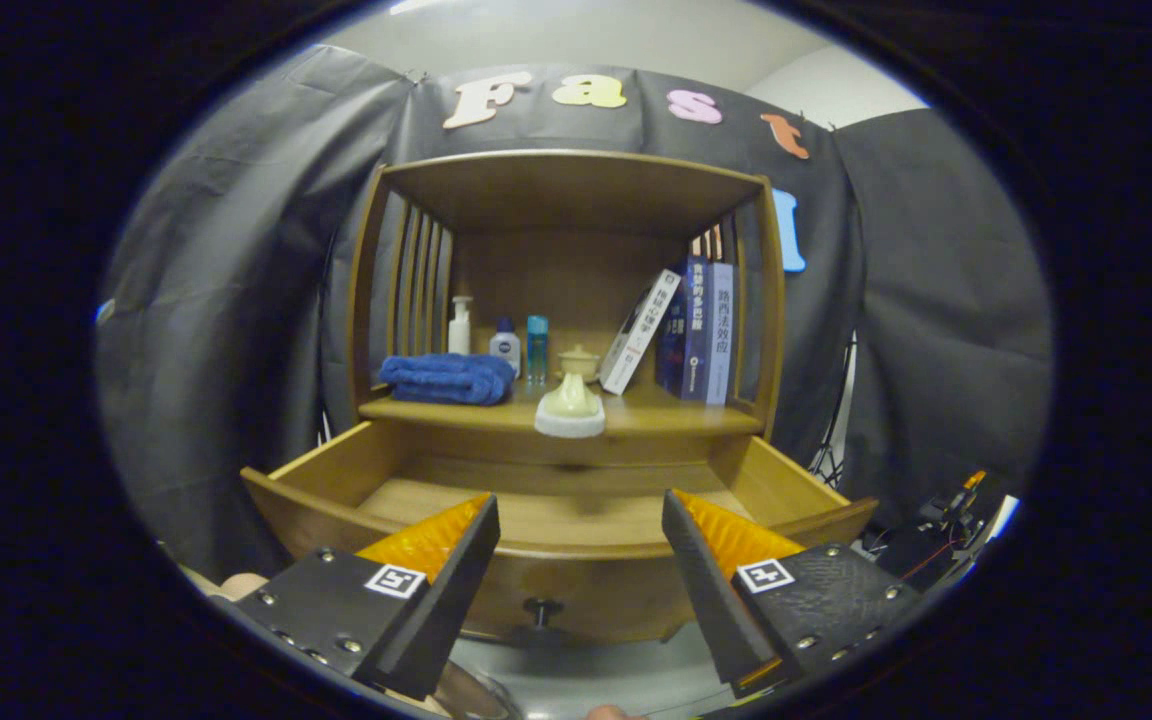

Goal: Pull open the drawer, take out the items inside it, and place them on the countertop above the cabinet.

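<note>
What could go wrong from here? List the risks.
The drawer stands pulled far out toward the open gripper; a forward push could knock its front or knob. The cream jar sits at the countertop's front edge, so a bump might tip it into the drawer.

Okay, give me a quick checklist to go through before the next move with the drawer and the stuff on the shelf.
1. Drawer pulled open: ok, it stands well out from the cabinet.
2. Drawer emptied: cannot tell fully; the visible floor looks bare, but the front corners hide behind the fingers.
3. Tongs free: ok, open, holding nothing, hovering above the drawer's front edge.
4. Item on the countertop: ok, a cream ceramic piece sits at the countertop's front edge, above the drawer.
5. Room on the countertop: ok, bare wood between the ceramic piece and the books.
6. Drawer knob reachable: ok, below and between the fingers.
</note>
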Demonstrator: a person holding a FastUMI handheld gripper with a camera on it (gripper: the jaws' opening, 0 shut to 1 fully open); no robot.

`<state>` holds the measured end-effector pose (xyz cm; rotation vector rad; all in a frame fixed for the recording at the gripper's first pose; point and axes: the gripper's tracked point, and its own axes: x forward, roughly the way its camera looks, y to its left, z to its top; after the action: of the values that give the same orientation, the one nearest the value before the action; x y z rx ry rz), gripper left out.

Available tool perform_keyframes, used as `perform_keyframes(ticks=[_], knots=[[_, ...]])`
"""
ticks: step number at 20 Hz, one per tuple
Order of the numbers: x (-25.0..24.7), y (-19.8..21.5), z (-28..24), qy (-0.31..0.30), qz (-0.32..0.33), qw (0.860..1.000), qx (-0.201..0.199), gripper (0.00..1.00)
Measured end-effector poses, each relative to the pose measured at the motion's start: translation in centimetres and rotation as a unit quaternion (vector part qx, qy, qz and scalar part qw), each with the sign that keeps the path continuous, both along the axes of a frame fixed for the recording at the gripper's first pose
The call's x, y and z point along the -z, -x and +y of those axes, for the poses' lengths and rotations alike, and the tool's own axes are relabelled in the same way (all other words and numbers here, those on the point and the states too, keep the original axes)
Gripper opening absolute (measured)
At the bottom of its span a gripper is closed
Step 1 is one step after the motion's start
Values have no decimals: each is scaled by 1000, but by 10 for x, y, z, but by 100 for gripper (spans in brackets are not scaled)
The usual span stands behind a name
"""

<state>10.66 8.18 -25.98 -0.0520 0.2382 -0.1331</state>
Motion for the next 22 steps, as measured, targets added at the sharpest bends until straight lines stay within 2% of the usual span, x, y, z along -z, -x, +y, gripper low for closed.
perform_keyframes(ticks=[4, 5, 12, 22], knots=[[24, -2, 10, -11, 26, 1000, -4, 98], [14, -2, 13, -9, 9, 1000, -9, 98], [22, -9, 19, -4, 10, 1000, -28, 98], [23, -10, 16, -5, 29, 1000, -1, 98]])
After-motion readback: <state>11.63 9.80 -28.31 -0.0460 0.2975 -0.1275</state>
